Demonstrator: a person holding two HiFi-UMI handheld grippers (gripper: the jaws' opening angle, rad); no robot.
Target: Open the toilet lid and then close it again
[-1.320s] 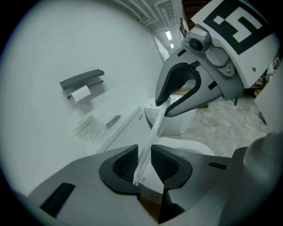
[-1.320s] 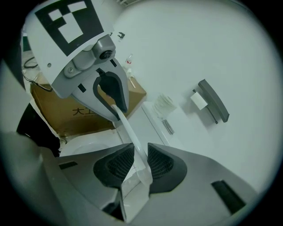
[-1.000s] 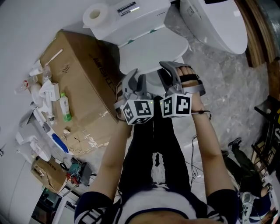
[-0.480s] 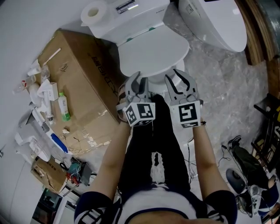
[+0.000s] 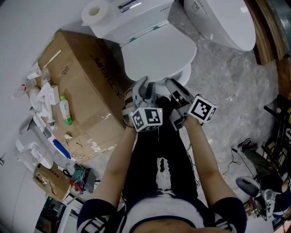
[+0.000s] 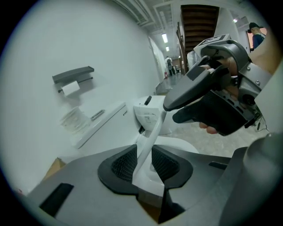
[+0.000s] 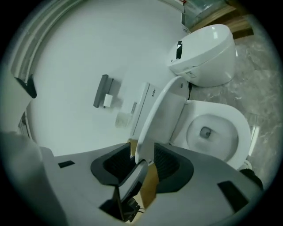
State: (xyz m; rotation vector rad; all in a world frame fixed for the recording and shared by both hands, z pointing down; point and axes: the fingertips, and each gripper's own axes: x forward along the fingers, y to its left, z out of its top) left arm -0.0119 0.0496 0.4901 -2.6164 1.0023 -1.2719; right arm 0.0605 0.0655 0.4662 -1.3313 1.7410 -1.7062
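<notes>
- The toilet lid (image 5: 159,50), hinged just in front of the cistern (image 5: 136,20), is tilted part-way up off the bowl (image 7: 216,132). The opening swing is judged to be in hand, with closing not yet done.
- Its edge farthest from the cistern is clamped by the fingers of the left gripper (image 6: 142,159). The fingers of the right gripper (image 7: 143,161) have just been opening and stand apart, the edge between them unpressed.
- Next, the edge would need to be carried up and back toward the cistern, and the right gripper drawn clear.
- Counted: two grippers, one paper roll (image 5: 95,12) on the cistern, one cardboard box (image 5: 77,86) beside it, and a second toilet (image 5: 223,22) on the cistern's other side.
</notes>
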